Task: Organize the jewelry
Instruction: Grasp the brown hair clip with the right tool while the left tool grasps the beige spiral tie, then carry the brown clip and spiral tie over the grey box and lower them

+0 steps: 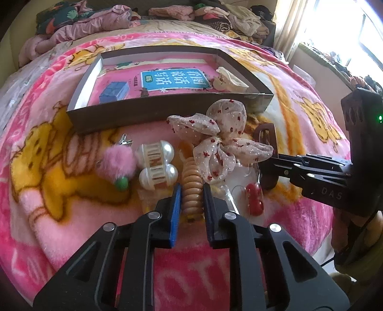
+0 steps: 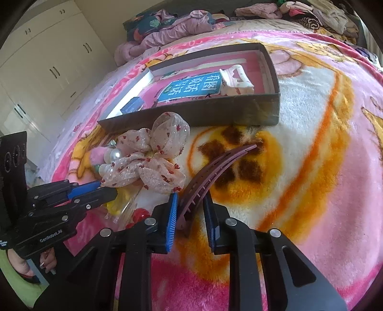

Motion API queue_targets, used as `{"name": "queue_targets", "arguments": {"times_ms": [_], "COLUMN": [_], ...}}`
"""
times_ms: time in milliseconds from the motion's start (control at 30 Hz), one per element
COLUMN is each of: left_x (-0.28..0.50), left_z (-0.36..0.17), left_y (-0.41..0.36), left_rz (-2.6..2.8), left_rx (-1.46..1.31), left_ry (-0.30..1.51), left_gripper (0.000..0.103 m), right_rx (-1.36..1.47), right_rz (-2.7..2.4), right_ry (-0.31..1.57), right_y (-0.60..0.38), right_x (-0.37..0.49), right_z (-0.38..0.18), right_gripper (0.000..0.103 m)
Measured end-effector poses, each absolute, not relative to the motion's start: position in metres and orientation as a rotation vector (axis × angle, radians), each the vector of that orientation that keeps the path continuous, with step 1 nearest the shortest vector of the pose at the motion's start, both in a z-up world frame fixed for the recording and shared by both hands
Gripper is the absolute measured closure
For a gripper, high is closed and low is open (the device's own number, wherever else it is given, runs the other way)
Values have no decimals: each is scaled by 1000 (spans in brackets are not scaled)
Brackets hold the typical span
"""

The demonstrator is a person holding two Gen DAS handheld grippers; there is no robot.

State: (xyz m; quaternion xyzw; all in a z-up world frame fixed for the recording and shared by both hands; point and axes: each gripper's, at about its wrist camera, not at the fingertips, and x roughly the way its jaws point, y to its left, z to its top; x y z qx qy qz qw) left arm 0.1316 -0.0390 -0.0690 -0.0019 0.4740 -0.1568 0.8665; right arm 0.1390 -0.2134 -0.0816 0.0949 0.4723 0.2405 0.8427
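In the left wrist view my left gripper (image 1: 191, 191) is shut on a tan spiral hair tie (image 1: 191, 181) lying on the pink blanket. In the right wrist view my right gripper (image 2: 190, 203) is shut on the near end of a curved maroon comb clip (image 2: 222, 162). The two grippers work side by side; the right gripper (image 1: 270, 165) shows at the right of the left wrist view. A sheer bow with red dots (image 1: 220, 143) lies between them. An open dark box (image 1: 167, 107) stands behind it, holding a cream claw clip (image 1: 229, 80).
Pearl clips (image 1: 156, 165), a pink pompom (image 1: 117, 165), a small silver clip (image 1: 125, 141) and red beads (image 1: 254, 198) lie near my left fingers. A blue case (image 1: 113, 92) sits inside the box. Piled clothes (image 1: 95, 21) line the bed's far side. Cupboards (image 2: 47, 71) stand at the left.
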Motion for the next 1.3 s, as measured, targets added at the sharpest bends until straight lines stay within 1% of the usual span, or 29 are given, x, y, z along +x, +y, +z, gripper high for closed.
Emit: {"name": "queue_targets", "arguments": {"times_ms": [133,200,300,800,1300], "left_x": [131,129,127,114,116], "left_z": [-67,-66,-64,-43,-26], "left_y": [-42,-44,-47,-35,-8], "left_rz": [-339,-347,-360,-319,-273], "left_rx": [-2,1,2,18,-24], "left_ry": [983,976,971,909,859], "left_gripper": [92,92,92,92,92], "right_rx": [198,196,191,191,132], "right_rz": [493,480,464,426,507], "right_ry": [981,972,964,927,870], "right_y": [-220,-226,-234,-259,-233], "right_x": [137,135,133,124,125], "right_z": [-79,-77,-75,-59,-26], "right_gripper": [84,88,89,89,89]}}
